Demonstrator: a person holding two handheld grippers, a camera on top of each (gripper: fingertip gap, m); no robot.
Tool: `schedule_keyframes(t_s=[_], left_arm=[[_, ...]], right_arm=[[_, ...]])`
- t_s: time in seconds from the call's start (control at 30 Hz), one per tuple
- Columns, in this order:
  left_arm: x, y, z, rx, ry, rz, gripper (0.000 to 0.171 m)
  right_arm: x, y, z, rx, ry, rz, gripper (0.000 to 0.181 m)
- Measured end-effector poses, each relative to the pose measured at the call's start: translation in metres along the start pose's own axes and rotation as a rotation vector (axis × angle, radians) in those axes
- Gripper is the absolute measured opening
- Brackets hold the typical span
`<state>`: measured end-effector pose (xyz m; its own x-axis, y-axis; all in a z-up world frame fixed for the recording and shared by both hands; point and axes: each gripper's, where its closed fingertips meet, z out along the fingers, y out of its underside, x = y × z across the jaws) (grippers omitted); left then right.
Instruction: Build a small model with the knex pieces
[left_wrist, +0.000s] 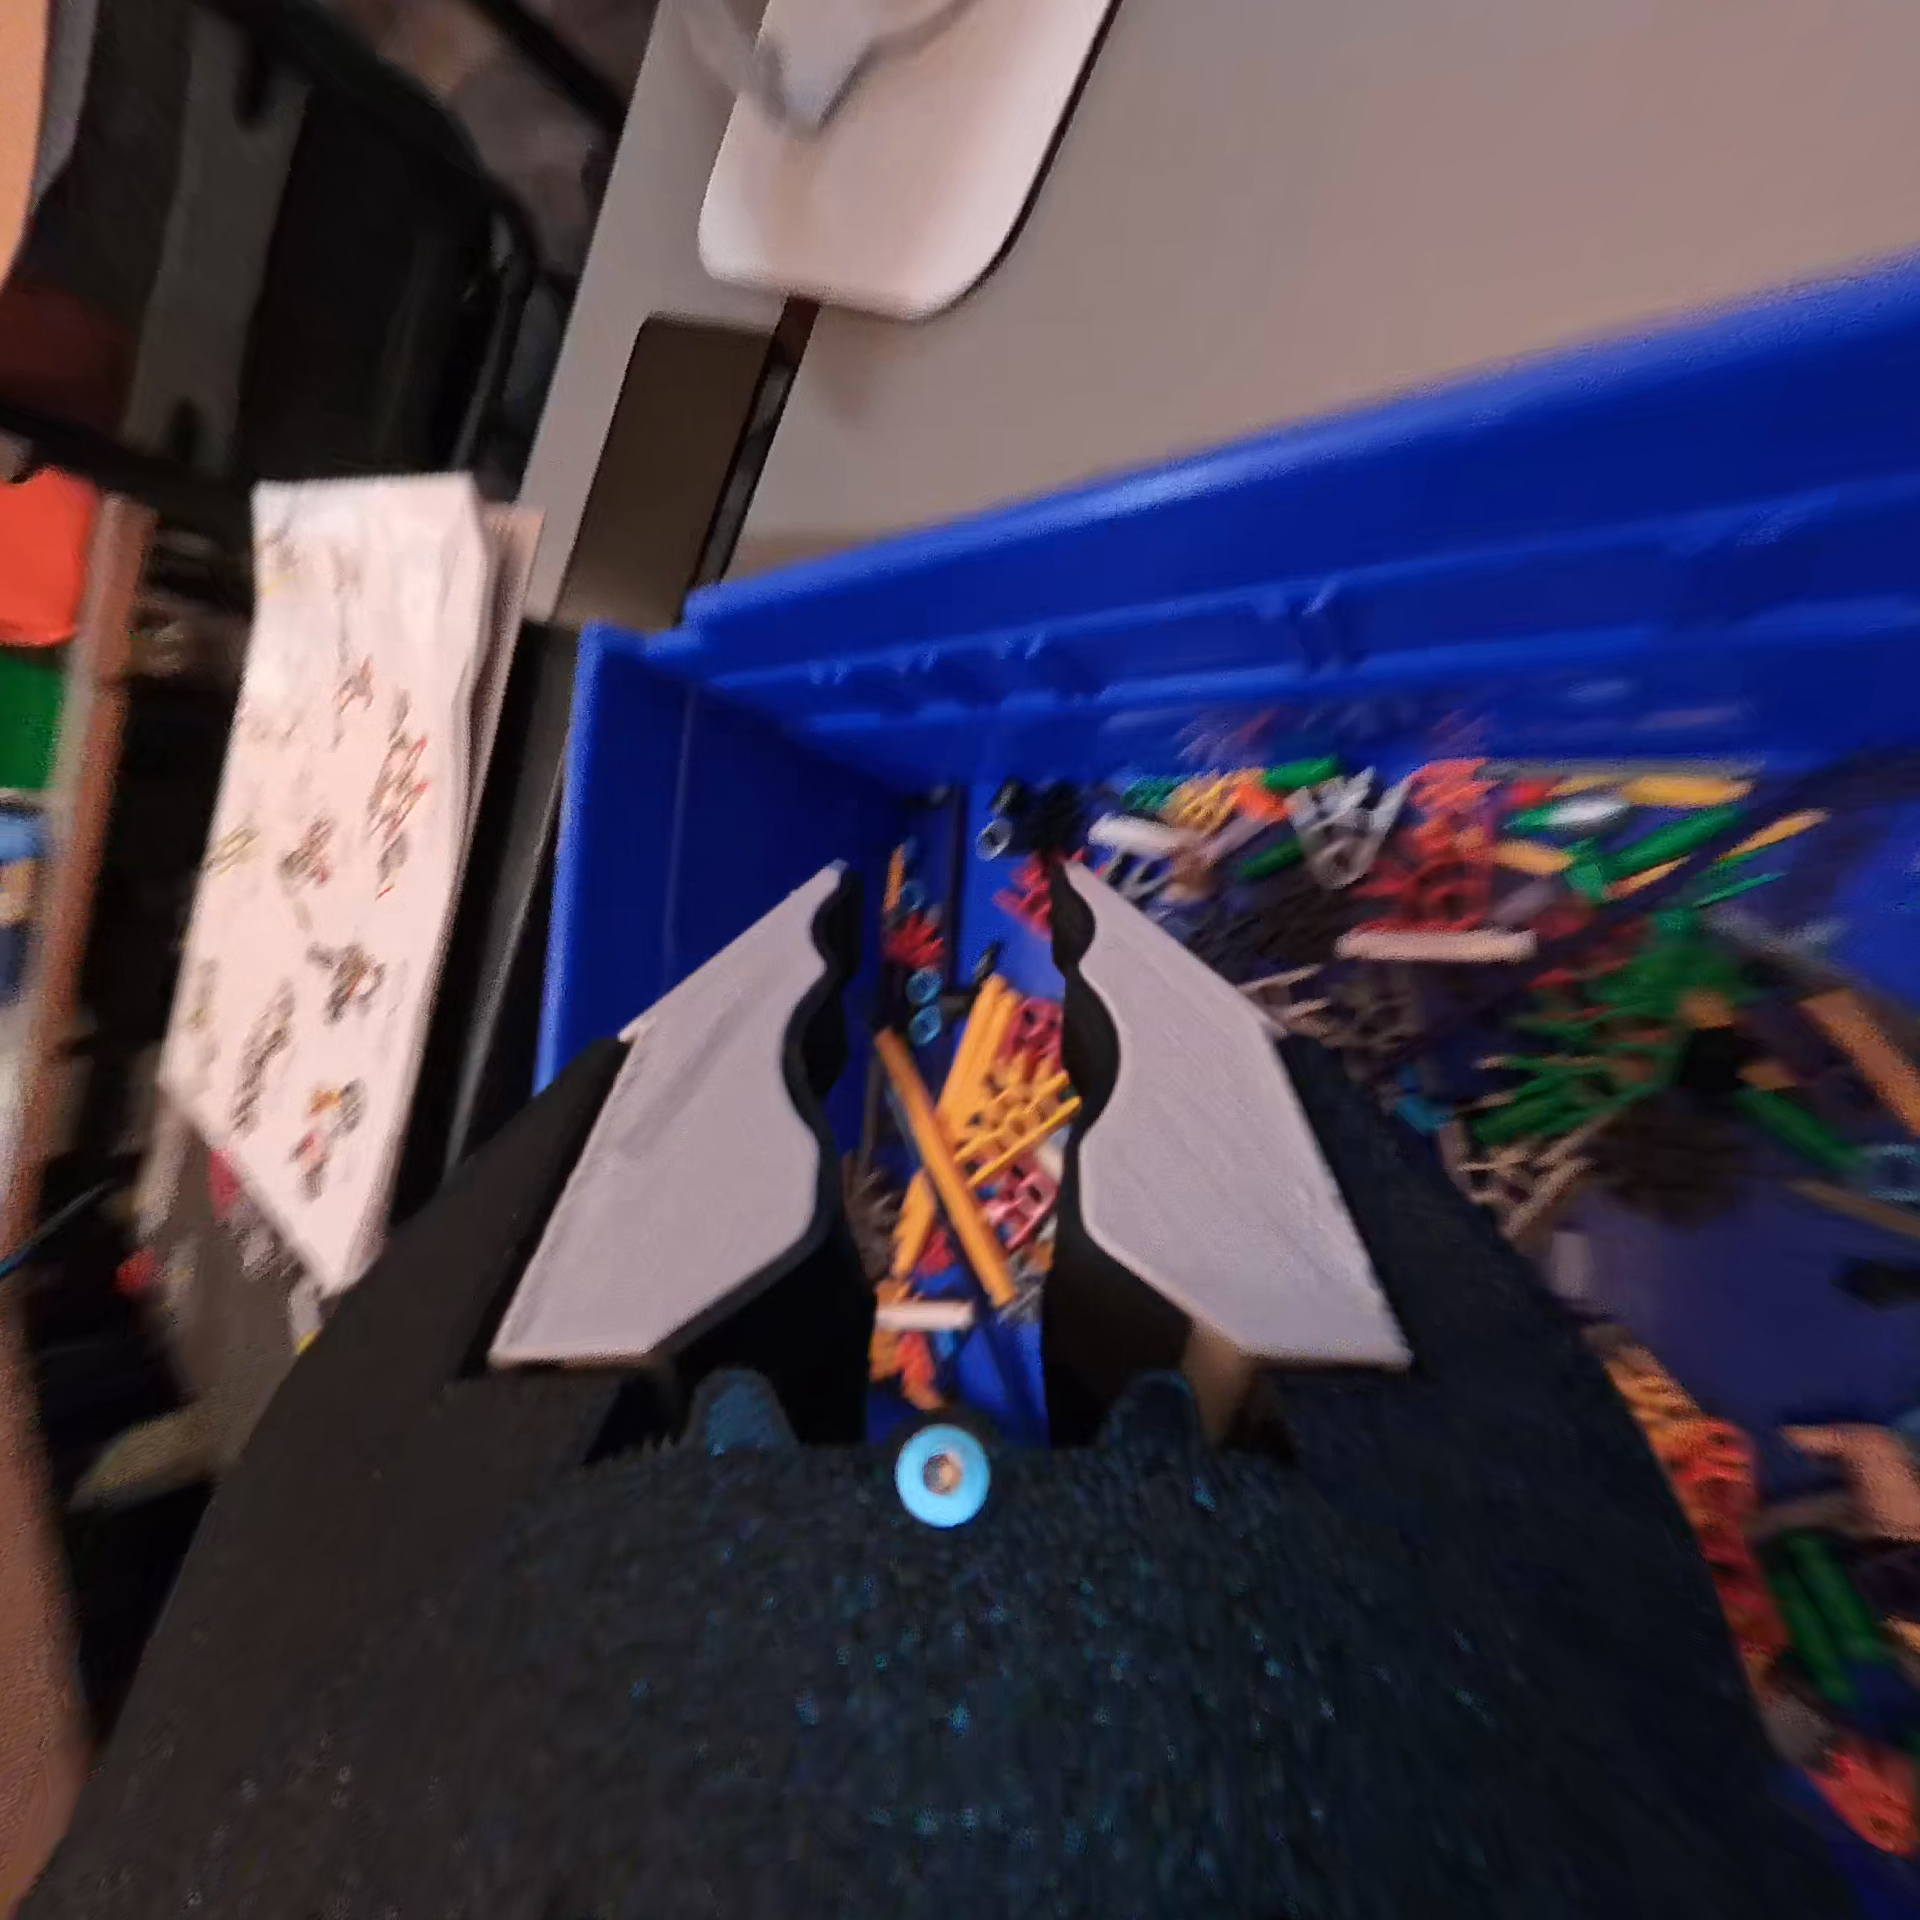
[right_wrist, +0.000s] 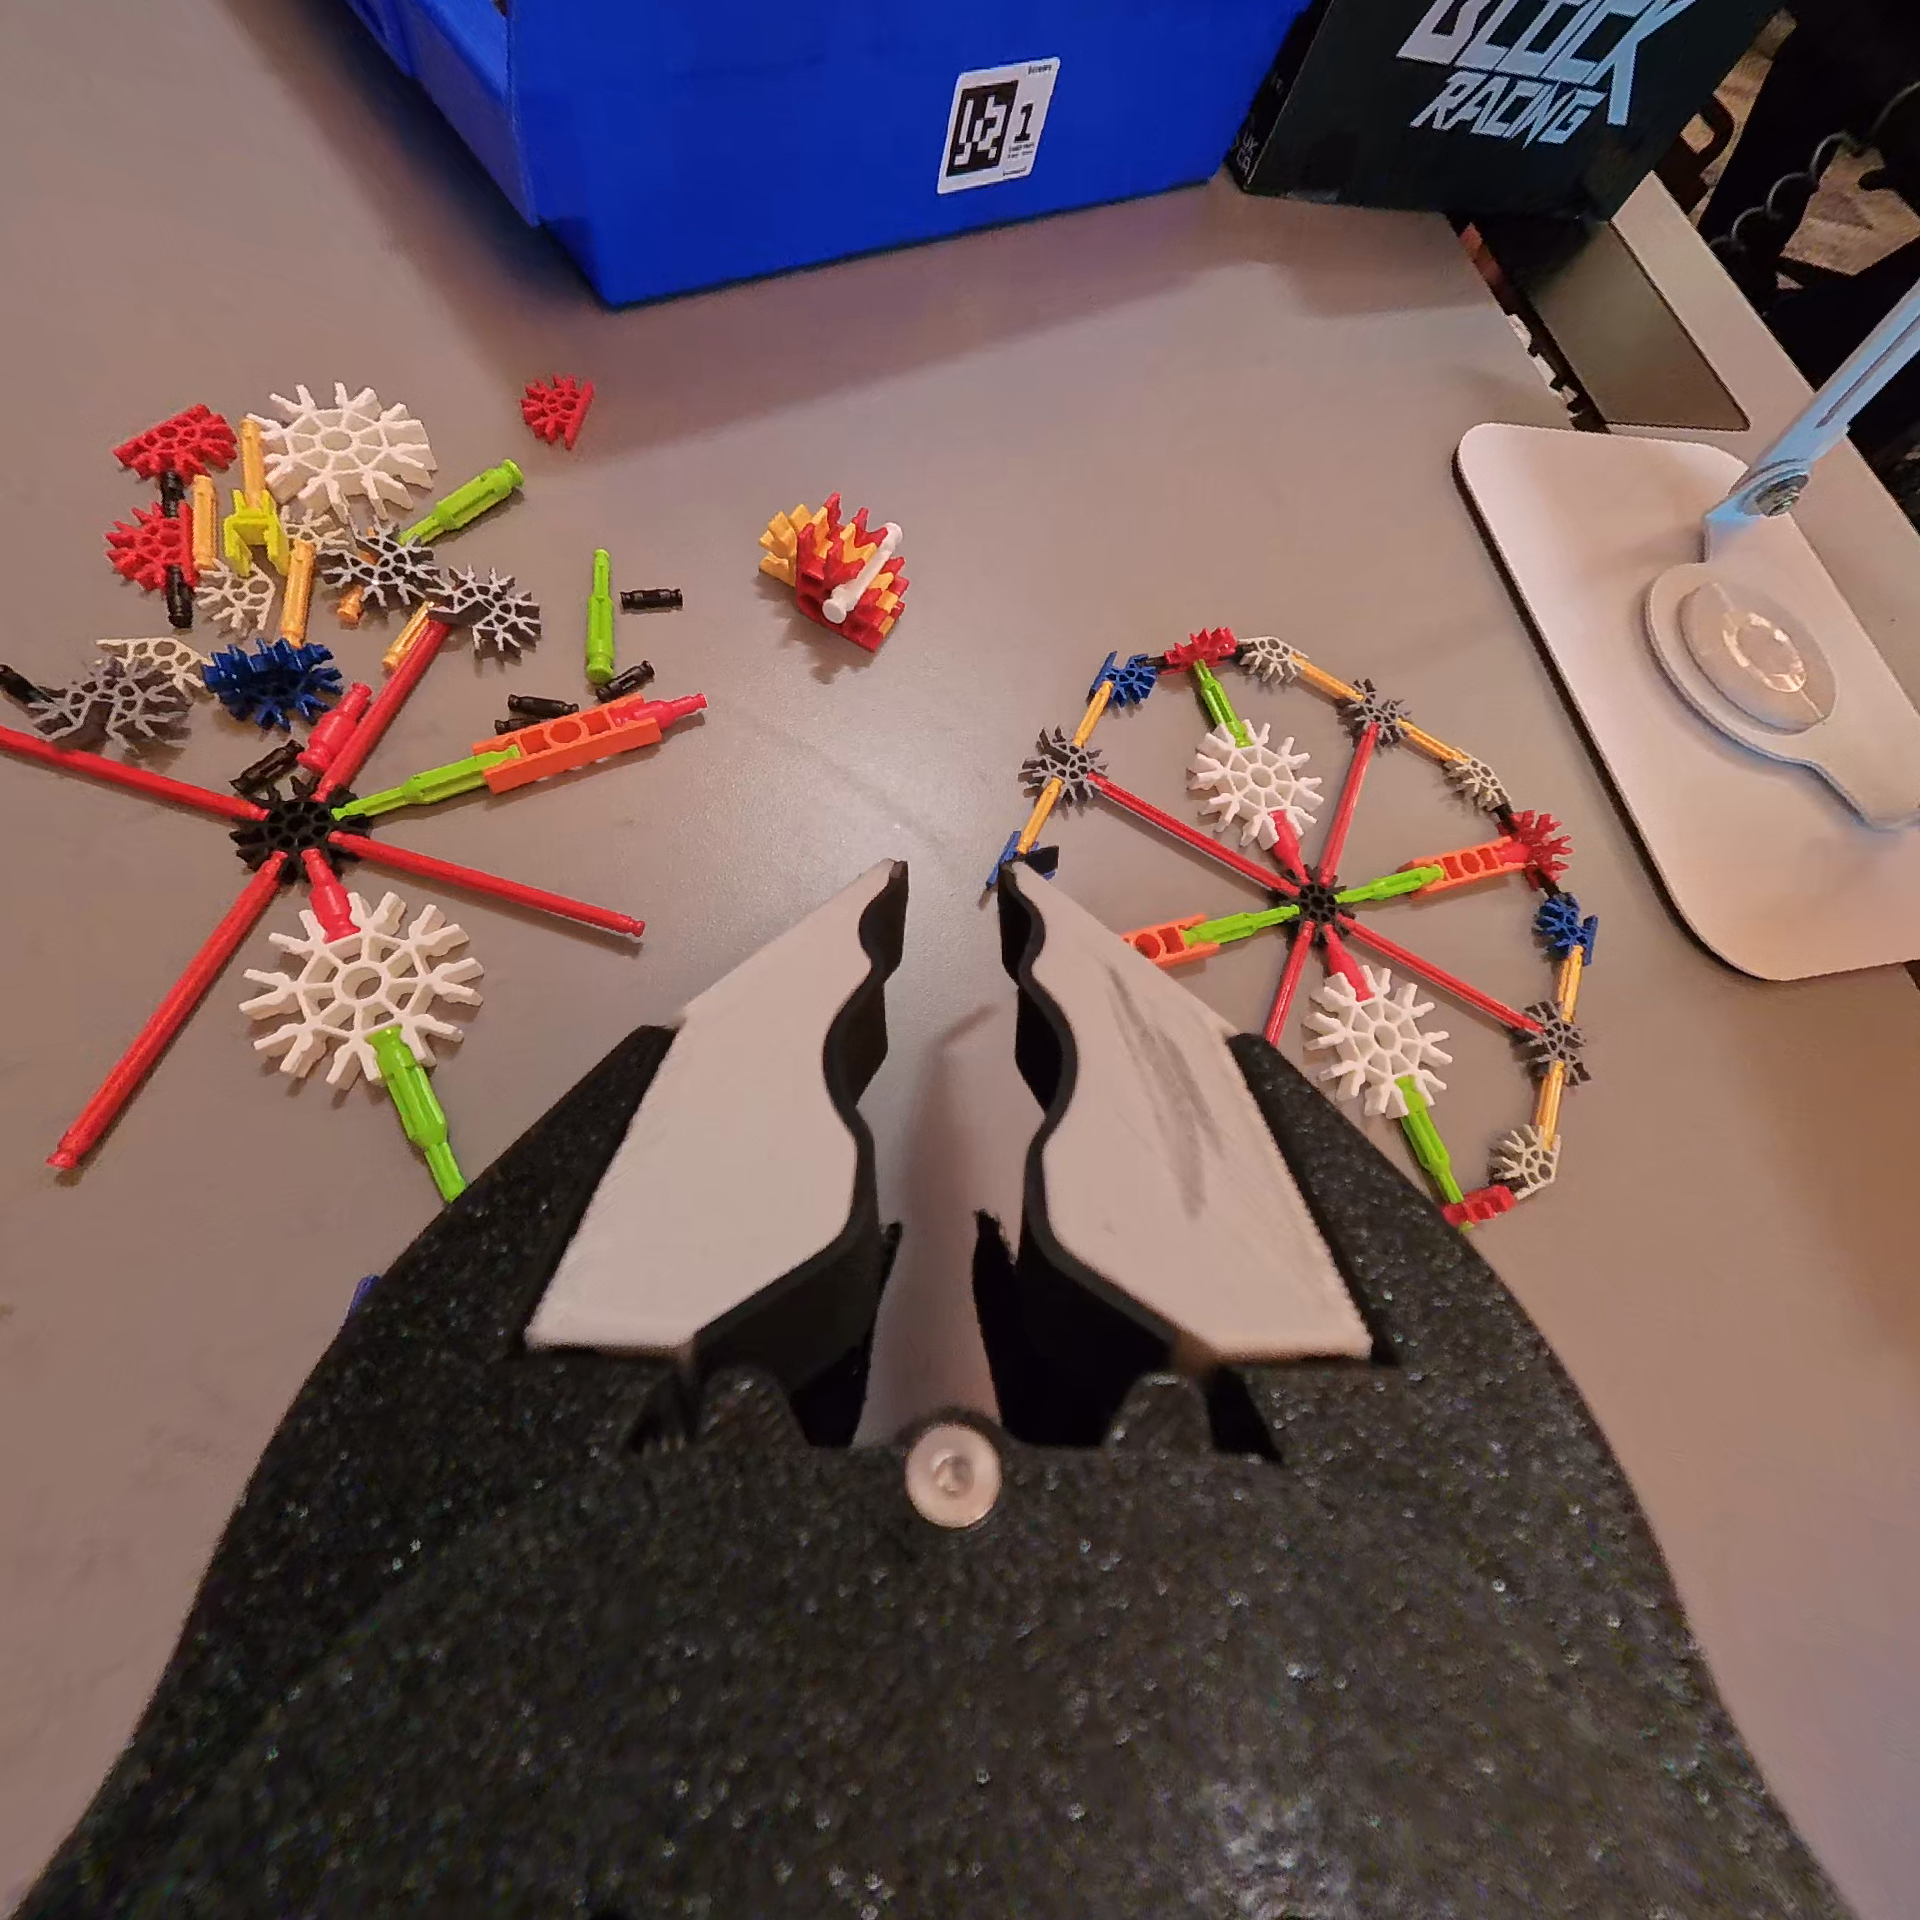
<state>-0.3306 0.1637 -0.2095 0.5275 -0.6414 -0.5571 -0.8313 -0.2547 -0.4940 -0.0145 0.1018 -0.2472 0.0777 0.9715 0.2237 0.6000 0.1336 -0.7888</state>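
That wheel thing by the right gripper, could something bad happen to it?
Maybe. The right gripper hovers open and empty, one tip right beside the finished wheel, so a nudge could pop its rim apart. The loose pieces could also scatter. The left wrist view over the blue bin is blurred, so aiming looks hard.

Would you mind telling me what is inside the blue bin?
The blue bin holds a jumble of coloured construction-toy rods and connectors. The open left gripper hovers above them. The bin's bottom is mostly covered by pieces.
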Motion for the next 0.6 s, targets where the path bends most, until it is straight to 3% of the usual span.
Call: schedule_keyframes(t_s=[0.03,0.17,0.37,0.5,0.6], left_arm=[[0.008,-0.011,-0.005,0.06,0.056,-0.019,0.034],[0.048,-0.036,-0.024,0.178,0.28,0.022,0.028],[0.093,-0.018,-0.03,0.061,0.484,0.123,0.027],[0.124,-0.019,-0.067,0.028,0.706,0.126,0.014],[0.148,-0.005,-0.078,-0.08,0.819,0.163,0.011]], right_arm=[[0.0,0.0,0.0,0.0,-0.001,0.001,0.017],[-0.001,0.002,0.001,-0.007,-0.008,0.002,0.017],[-0.002,0.003,0.002,-0.013,-0.014,0.002,0.017],[-0.002,0.002,0.001,-0.01,-0.014,0.004,0.017],[-0.003,0.003,0.002,-0.015,-0.019,0.002,0.017]])
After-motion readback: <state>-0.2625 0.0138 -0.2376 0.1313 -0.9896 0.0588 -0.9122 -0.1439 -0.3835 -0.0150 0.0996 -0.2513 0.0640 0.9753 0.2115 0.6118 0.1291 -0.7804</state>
